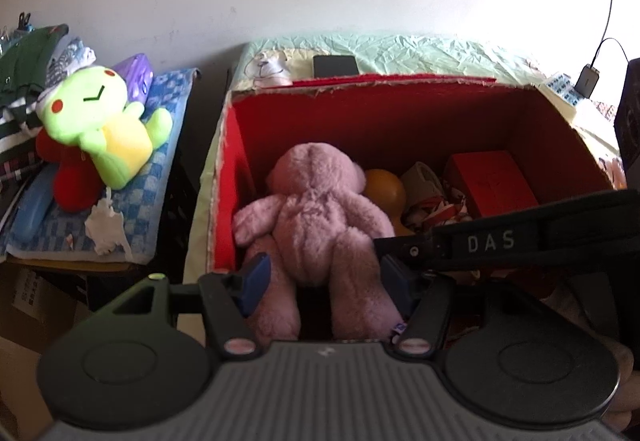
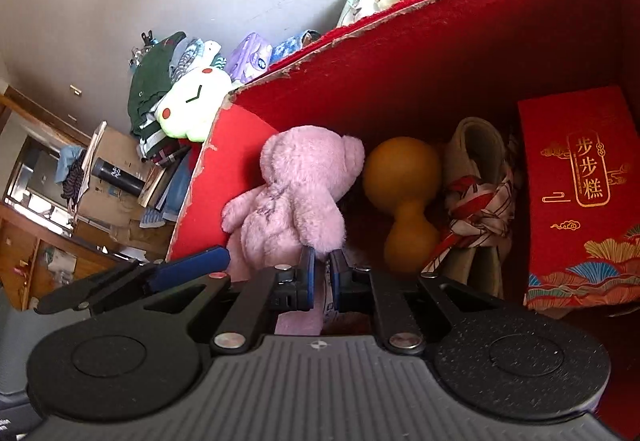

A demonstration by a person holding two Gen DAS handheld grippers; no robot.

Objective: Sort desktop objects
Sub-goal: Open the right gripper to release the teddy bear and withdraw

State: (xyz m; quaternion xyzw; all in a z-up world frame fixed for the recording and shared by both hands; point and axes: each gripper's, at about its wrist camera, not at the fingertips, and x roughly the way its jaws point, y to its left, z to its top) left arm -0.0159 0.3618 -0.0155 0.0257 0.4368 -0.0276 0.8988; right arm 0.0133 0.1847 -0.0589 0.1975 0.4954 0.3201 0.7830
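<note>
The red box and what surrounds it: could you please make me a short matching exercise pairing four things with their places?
Things:
1. pink bear
2. gourd
3. gift box
4. green plush

Places:
A. outside the red box, on a blue checked cloth
B. at the red box's right end
C. at its left end
D. between bear and knotted cloth

Pairs: 1-C, 2-D, 3-B, 4-A

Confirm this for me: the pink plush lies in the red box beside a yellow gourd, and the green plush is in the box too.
One part is wrong. The green plush is not in the red box; it lies outside it, on the blue checked cloth to the box's left, as the left wrist view shows. The pink plush does lie in the box beside the yellow gourd.
</note>
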